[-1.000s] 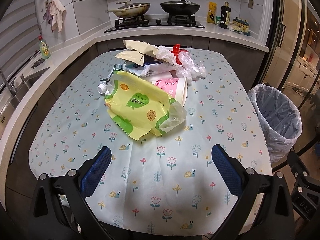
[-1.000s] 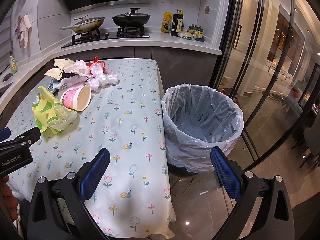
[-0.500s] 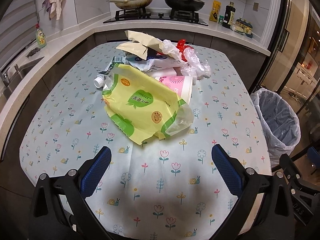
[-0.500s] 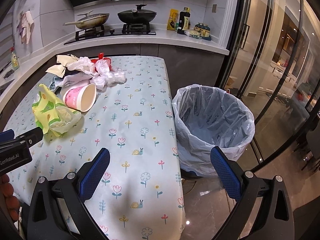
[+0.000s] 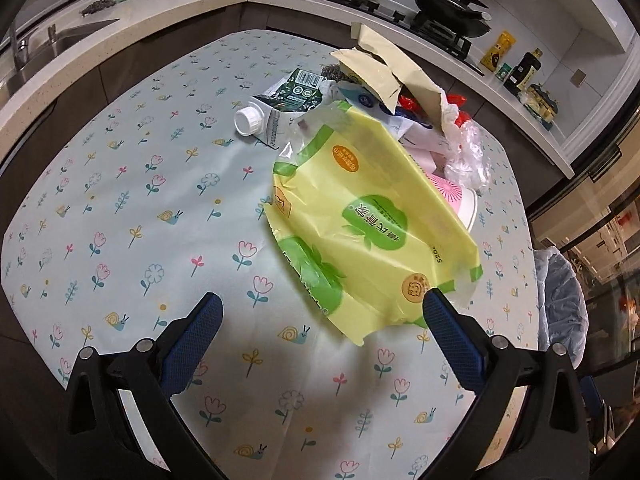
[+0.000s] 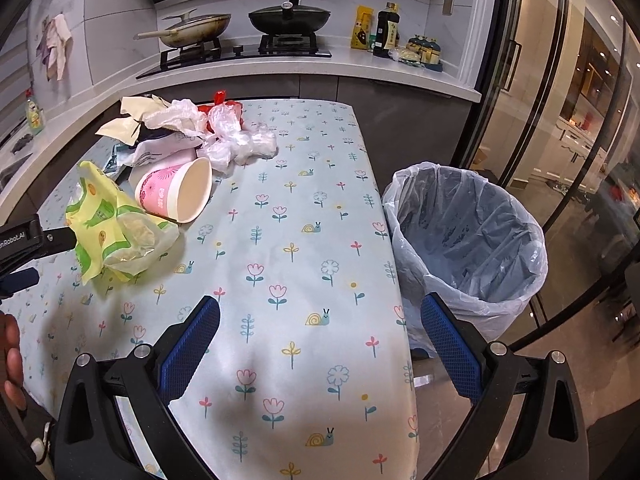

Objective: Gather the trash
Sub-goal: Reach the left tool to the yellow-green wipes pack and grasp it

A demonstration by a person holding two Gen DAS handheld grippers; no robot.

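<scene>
Presently both our grippers, left [image 5: 320, 336] and right [image 6: 318, 336], gape empty; we advise pinching the crinkled yellow-green plastic pouch's [image 5: 360, 232] near edge firmly.

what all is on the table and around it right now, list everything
yellow-green plastic pouch: 1, nearest edge of the pile
pink paper cup: 1, on its side beside the pouch
green-white carton: 1, white cap, far-left side of pile
torn beige paper envelope: 1, top of pile
clear crumpled plastic bags: several, pile's far end
red wrapper: 1, behind bags
floral tablecloth: 1, pale blue
bin with clear liner: 1, right of table
pans: 2, on stove
left hand-held gripper: open, at pouch
right hand-held gripper: open, empty
</scene>
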